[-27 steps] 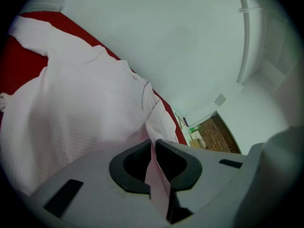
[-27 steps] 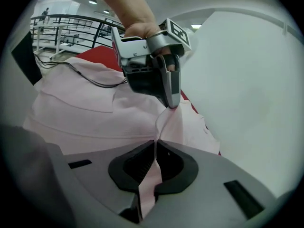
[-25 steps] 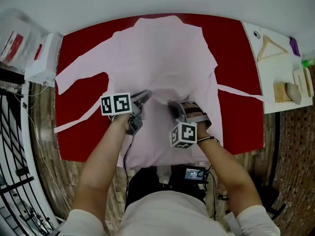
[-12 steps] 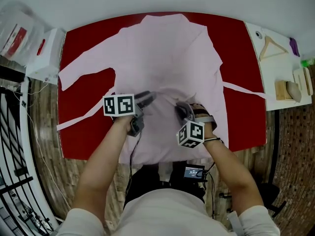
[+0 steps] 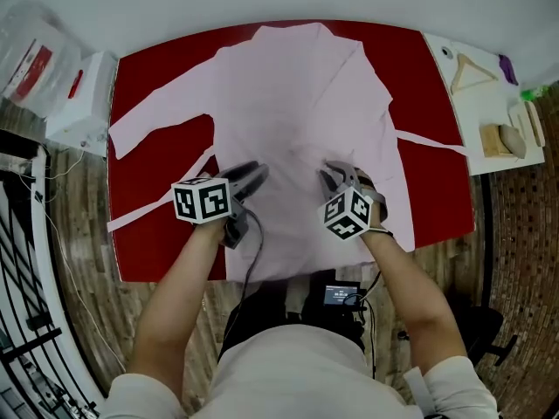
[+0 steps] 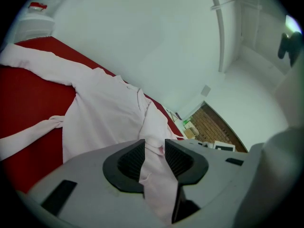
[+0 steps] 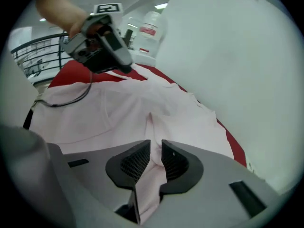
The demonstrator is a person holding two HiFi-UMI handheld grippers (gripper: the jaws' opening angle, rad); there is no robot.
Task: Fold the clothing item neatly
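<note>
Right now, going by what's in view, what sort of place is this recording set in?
Probably an indoor workroom set up for garment folding: a pink garment spread on a red table, a white side table holding a wooden hanger, and a plain white wall behind.

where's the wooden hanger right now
In the head view the wooden hanger lies at the upper right, on the white side table that adjoins the red table, beyond the pink shirt.
</note>
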